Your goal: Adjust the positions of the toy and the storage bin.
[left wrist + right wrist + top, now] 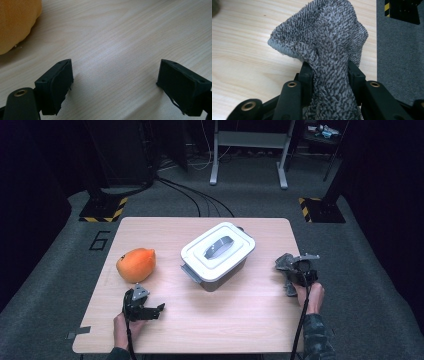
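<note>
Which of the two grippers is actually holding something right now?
The right gripper, at the table's right edge: its jaws pinch a grey towel. The left gripper stands wide open over bare table.

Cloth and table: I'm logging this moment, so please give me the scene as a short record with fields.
held: grey cloth, pinched in right gripper
right gripper place: near the right table edge
left gripper: open, nothing between the jaws, low over bare wood
box: white lid on, mid-table
orange fruit: left of box, just beyond left gripper
</note>
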`<state>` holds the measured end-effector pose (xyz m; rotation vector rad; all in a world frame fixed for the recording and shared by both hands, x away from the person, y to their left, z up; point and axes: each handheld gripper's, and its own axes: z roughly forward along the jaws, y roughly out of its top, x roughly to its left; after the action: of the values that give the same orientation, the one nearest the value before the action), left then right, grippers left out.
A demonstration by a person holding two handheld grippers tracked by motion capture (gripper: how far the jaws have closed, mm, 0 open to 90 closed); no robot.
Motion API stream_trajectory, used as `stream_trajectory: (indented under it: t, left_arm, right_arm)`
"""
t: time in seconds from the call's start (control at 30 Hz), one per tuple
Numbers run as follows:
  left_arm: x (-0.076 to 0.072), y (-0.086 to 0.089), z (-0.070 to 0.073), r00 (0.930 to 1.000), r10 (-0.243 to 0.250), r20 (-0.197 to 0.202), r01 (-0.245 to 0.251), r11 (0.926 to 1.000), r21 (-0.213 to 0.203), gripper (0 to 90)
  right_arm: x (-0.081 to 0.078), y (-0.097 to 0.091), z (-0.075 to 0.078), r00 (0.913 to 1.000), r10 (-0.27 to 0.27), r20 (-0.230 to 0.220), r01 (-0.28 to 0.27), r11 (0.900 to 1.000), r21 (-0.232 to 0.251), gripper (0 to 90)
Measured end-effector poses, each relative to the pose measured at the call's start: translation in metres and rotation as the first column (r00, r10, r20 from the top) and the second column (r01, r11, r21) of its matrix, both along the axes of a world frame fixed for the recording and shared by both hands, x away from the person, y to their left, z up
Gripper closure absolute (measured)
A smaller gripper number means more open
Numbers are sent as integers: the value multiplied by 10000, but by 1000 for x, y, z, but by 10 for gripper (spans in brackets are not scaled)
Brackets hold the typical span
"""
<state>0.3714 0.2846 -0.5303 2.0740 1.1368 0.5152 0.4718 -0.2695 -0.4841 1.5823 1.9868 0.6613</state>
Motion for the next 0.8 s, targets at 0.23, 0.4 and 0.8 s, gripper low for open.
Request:
stream_trajectory:
  t: [0.23,0.4,0.8]
  left_arm:
    - [0,0,0,10000,-3,0,3,10000,0,129]
    - [0,0,0,10000,-31,-76,31,10000,-22,129]
    - [1,1,1,10000,-54,-55,54,10000,23,127]
  right_arm:
    - [16,-5,-11,9981,-335,-521,314,9987,-399,485]
    - [8,-10,-1,9988,-488,-93,486,9986,-197,283]
    - [-66,8,10,9893,1177,864,-1257,9876,936,112]
